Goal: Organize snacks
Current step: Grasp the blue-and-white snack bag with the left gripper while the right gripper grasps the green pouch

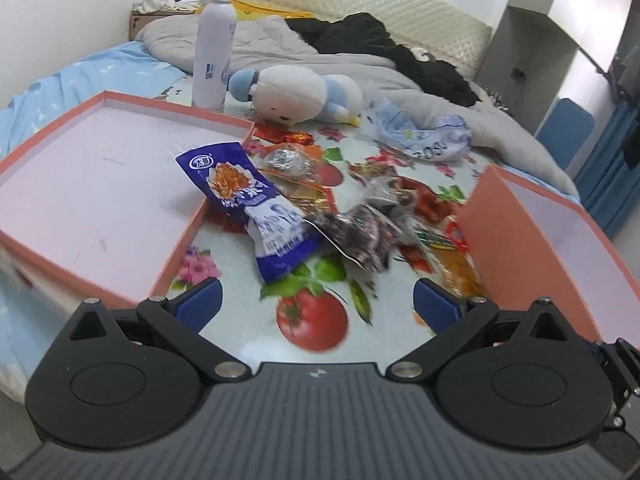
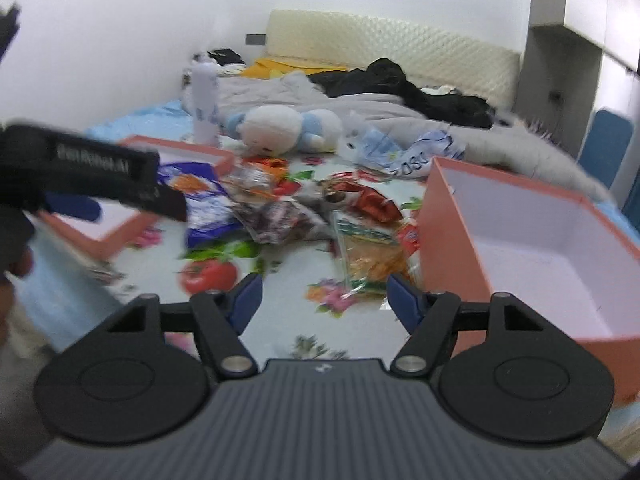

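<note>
Snacks (image 1: 320, 208) are heaped mid-desk (image 1: 240, 336) on the fruit-print cloth, between the shallow lid (image 1: 92, 184) at left and the deeper box (image 2: 532, 248) at right; neither holds anything yet. A single packet is probably best taken by its free edge: the blue packet (image 1: 248, 200), propped on the lid's right rim, looks easiest. Crinkly film may slip, so the pinch should be full. Left claw (image 1: 318, 304) is spread wide, empty, low over the near desk. Right claw (image 2: 324, 296) is likewise released, aimed at the orange packet (image 2: 372, 256) beside the box.
</note>
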The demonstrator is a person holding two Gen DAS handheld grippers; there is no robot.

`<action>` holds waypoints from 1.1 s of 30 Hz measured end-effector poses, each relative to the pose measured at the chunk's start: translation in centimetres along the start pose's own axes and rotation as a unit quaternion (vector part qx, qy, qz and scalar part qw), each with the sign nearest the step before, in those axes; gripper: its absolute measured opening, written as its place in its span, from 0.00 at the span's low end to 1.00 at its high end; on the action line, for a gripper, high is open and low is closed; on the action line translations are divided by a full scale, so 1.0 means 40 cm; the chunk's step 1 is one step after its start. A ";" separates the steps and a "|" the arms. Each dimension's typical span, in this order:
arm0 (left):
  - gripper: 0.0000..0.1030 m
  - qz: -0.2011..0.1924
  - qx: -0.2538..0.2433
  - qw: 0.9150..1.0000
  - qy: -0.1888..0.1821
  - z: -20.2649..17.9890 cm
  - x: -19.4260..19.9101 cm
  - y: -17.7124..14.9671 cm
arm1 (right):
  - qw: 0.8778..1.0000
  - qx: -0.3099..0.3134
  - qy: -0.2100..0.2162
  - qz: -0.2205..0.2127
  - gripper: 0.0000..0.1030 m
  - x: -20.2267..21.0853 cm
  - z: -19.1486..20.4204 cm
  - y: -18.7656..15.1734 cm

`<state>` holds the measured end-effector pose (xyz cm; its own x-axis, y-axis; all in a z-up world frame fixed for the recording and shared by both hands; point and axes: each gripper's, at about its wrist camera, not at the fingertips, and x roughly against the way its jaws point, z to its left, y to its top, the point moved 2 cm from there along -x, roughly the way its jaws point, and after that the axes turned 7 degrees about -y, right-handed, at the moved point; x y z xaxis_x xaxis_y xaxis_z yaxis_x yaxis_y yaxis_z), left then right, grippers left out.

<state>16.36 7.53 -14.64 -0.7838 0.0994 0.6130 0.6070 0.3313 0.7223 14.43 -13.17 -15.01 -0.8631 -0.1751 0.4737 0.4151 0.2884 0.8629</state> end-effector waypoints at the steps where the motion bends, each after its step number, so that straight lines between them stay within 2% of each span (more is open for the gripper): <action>1: 0.99 0.004 -0.002 1.000 0.003 0.007 -0.027 0.006 | 1.000 -0.003 0.002 0.006 0.68 -0.025 0.001 0.000; 5: 0.99 0.023 0.000 1.000 0.010 0.027 -0.113 0.023 | 0.999 0.032 -0.027 0.011 0.68 -0.102 0.025 -0.001; 7: 0.99 0.031 -0.004 0.999 0.015 0.037 -0.145 0.021 | 0.998 0.045 -0.034 0.017 0.62 -0.137 0.033 -0.002; 11: 0.99 0.035 -0.011 0.999 0.018 0.048 -0.196 0.029 | 0.995 0.070 -0.058 0.034 0.61 -0.202 0.045 -0.011; 19: 0.97 0.057 -0.021 0.997 0.053 0.080 -0.278 0.023 | 0.988 0.112 -0.087 0.059 0.61 -0.269 0.060 -0.037; 21: 0.97 0.061 -0.019 0.996 0.057 0.088 -0.289 0.018 | 0.988 0.113 -0.089 0.065 0.54 -0.280 0.057 -0.043; 26: 0.95 0.068 -0.014 0.996 0.061 0.097 -0.304 0.021 | 0.989 0.099 -0.079 0.069 0.45 -0.285 0.048 -0.044; 30: 0.88 0.072 -0.007 0.995 0.068 0.102 -0.316 0.024 | 0.990 0.092 -0.077 0.073 0.27 -0.289 0.045 -0.046; 33: 0.86 0.068 0.004 0.995 0.072 0.109 -0.317 0.023 | 0.991 0.087 -0.075 0.072 0.26 -0.288 0.042 -0.046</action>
<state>26.27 10.67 -23.15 -0.6676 0.0074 0.7445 0.7040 0.3317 0.6280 23.14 -10.12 -22.37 -0.8369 0.0182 0.5470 0.4929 0.4596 0.7388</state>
